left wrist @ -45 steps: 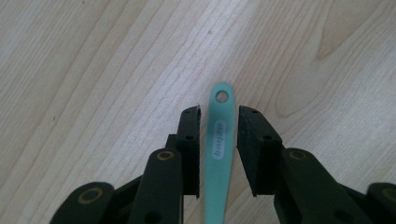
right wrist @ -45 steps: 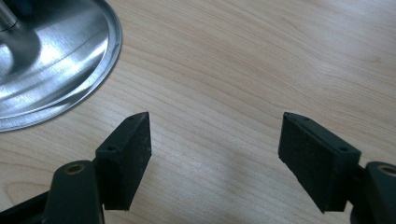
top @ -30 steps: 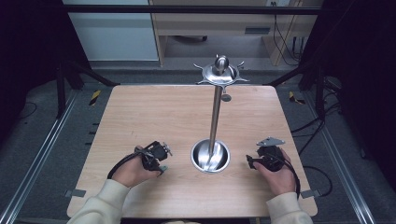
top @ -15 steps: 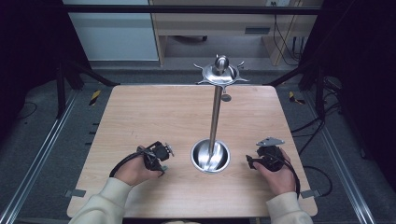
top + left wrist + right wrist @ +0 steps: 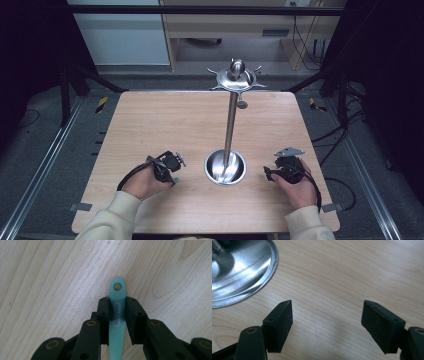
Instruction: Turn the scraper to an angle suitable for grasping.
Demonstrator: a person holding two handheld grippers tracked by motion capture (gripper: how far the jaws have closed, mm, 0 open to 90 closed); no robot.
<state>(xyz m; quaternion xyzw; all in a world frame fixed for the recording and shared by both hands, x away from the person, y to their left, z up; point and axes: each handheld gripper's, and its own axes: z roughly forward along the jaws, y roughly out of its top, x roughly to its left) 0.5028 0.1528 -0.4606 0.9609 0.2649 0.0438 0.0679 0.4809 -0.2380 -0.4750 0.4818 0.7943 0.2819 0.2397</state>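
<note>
The left gripper (image 5: pixel 117 315) has just been closing its jaws, and they now clamp a teal plastic handle (image 5: pixel 116 312) with a hanging hole, lying on the wooden table (image 5: pixel 150 125). The right gripper (image 5: pixel 327 322) rests with jaws apart, nothing between them. Between both stands the steel stand (image 5: pixel 226 167), its hooked top (image 5: pixel 236 75) farthest.

Table (image 5: pixel 165 125) was pale matt wood grain; stand (image 5: pixel 230 125) polished shiny metal; teal handle (image 5: pixel 117 312) smooth matt plastic; jaw pads matt black.
</note>
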